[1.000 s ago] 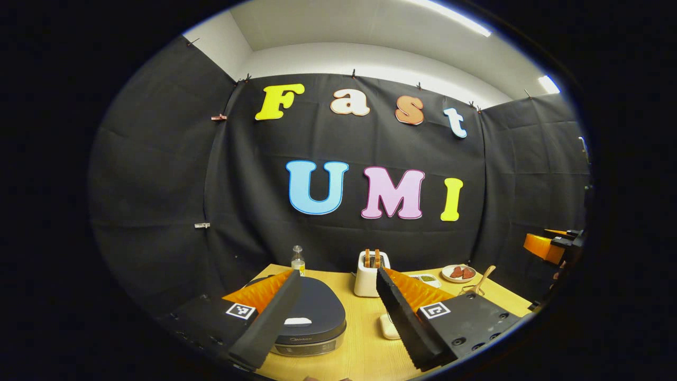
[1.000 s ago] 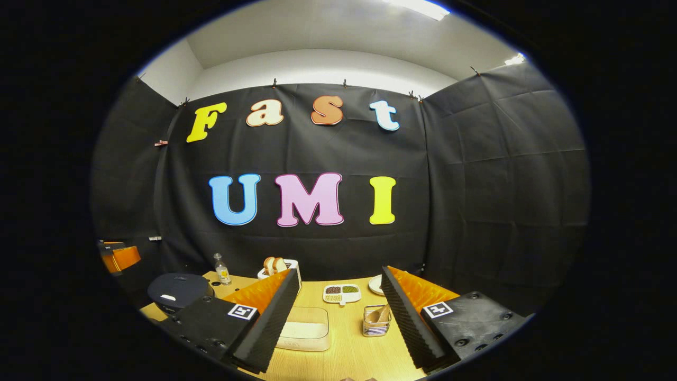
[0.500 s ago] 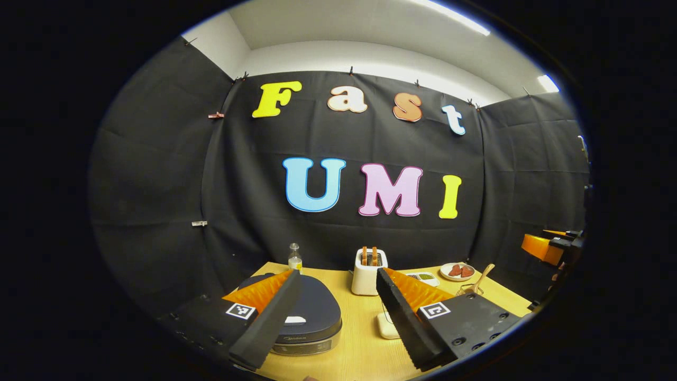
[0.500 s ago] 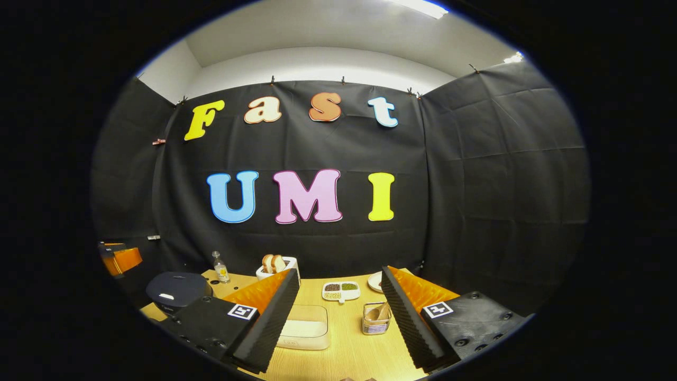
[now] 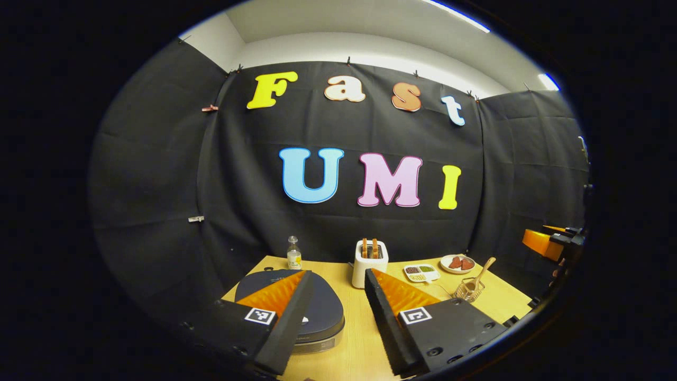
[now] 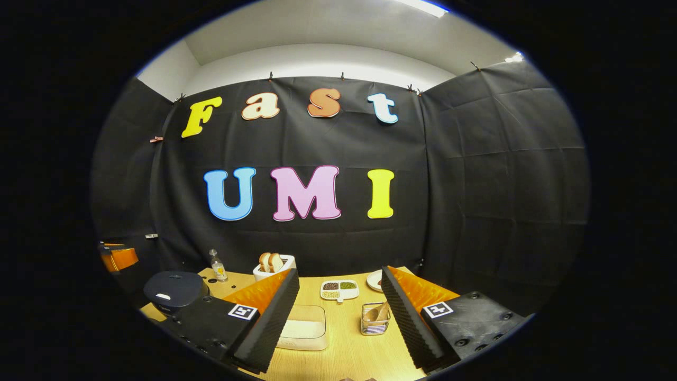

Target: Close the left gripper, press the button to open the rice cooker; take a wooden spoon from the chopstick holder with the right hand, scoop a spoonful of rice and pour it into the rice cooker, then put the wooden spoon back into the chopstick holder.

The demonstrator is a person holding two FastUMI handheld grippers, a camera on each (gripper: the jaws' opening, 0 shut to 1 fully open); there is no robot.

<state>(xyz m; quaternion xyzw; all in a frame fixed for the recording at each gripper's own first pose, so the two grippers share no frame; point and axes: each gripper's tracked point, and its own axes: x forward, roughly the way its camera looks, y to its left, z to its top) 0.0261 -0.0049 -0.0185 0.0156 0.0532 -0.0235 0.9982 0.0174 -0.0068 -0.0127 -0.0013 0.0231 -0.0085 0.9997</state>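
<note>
Rice cooker (image 5: 322, 312) under the left gripper (image 5: 338, 280), both grippers' jaws apart, empty.

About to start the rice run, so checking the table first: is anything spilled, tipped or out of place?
Nothing stands out. The rice cooker sits shut, the spoon stands in its holder, the rice box lies flat, and the table shows no spill.

Dark rice cooker (image 5: 317, 309) lid shut, wooden spoon (image 5: 478, 273) leaning in wire chopstick holder (image 5: 466, 290)
</note>
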